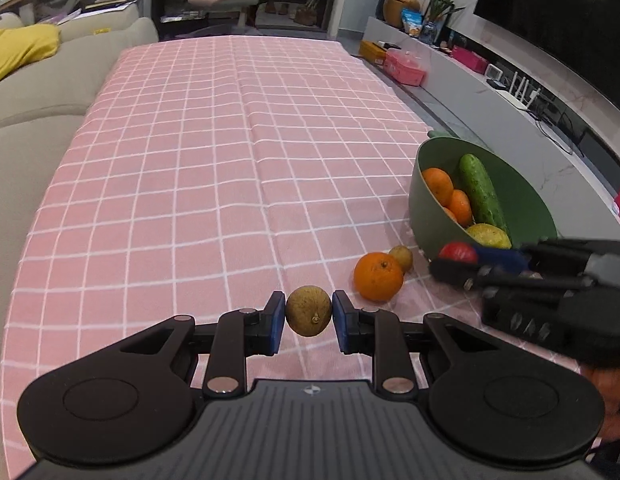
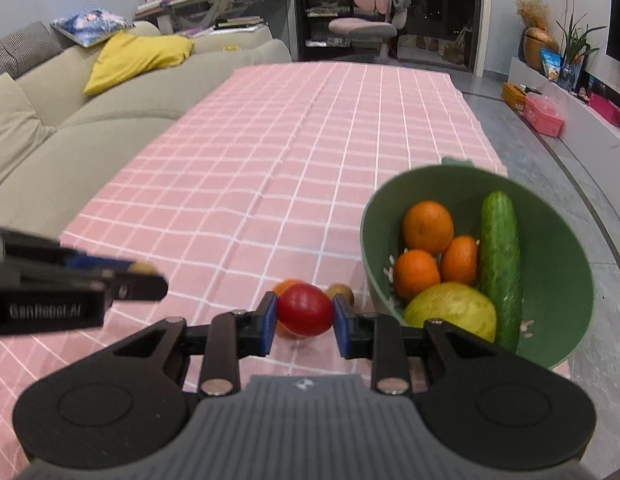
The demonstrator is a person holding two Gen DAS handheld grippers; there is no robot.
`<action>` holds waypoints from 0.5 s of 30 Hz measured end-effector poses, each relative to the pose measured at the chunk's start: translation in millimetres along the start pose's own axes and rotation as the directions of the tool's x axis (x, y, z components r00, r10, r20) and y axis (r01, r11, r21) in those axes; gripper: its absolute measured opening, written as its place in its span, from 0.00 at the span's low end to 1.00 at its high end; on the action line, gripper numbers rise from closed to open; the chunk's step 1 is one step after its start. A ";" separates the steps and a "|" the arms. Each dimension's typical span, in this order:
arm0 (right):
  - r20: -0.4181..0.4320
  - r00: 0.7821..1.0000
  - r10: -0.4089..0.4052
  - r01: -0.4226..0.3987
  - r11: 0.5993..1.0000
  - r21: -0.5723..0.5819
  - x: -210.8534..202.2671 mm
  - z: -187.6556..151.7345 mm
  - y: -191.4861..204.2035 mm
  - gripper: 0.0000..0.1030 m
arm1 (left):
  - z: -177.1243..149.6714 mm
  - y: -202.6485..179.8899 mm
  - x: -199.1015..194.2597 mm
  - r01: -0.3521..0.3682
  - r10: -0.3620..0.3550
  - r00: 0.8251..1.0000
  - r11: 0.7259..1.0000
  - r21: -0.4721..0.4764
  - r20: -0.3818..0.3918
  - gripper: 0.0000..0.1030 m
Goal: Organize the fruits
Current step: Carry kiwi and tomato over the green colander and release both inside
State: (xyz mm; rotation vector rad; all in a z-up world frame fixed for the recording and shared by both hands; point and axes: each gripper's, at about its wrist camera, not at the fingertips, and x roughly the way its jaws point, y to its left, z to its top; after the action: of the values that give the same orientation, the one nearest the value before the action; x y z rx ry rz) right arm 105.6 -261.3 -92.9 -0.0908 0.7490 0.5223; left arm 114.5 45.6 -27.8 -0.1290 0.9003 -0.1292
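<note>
My left gripper [image 1: 309,317] is shut on a brown kiwi [image 1: 309,311] and holds it above the pink checked tablecloth [image 1: 214,168]. My right gripper [image 2: 305,315] is shut on a red tomato [image 2: 305,310], just left of the green bowl [image 2: 558,264]. The bowl holds three oranges [image 2: 428,227], a cucumber [image 2: 500,260] and a yellow-green fruit [image 2: 450,310]. An orange [image 1: 378,276] and a second kiwi [image 1: 402,257] lie on the cloth beside the bowl [image 1: 430,216]. The right gripper also shows in the left wrist view [image 1: 470,260] holding the tomato [image 1: 458,252].
A beige sofa [image 2: 70,128] with a yellow cushion [image 2: 138,58] runs along the table's left side. A TV cabinet [image 1: 510,100] with boxes stands to the right. The bowl sits near the table's right edge.
</note>
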 end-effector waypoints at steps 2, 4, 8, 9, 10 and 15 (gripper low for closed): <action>0.013 1.000 0.007 -0.007 1.000 0.007 -7.8 4.5 -3.6 0.25 | 0.9 -1.4 -5.2 -0.011 0.011 1.000 1.000 -0.014 0.000 0.28; 0.030 0.999 0.012 -0.012 1.000 0.012 -17.2 8.9 -6.7 0.25 | 2.7 -5.8 -11.1 -0.020 0.020 1.000 1.000 -0.014 0.008 0.28; 0.074 0.997 0.012 -0.013 1.000 0.017 -38.0 18.2 -16.4 0.25 | 7.3 -22.2 -21.7 -0.013 0.012 1.000 1.000 0.004 0.025 0.28; 0.083 0.996 0.010 -0.012 1.000 0.021 -42.5 20.4 -20.3 0.25 | 8.1 -27.1 -23.5 -0.006 0.006 1.000 1.000 0.006 0.027 0.28; 0.092 0.996 0.007 -0.010 1.000 0.028 -47.0 22.1 -24.4 0.25 | 8.8 -30.4 -25.0 0.002 -0.002 1.000 1.000 0.006 0.027 0.28; 0.123 0.992 -0.004 -0.004 0.998 0.066 -63.9 31.4 -43.0 0.25 | 16.5 -56.5 -32.3 0.012 -0.014 0.999 0.998 0.054 0.036 0.28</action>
State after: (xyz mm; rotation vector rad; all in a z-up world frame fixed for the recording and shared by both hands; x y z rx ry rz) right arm 106.9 -317.3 -31.4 0.0033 0.6450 0.4985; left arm 104.4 -3.7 16.6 -0.0871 0.8592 -0.1623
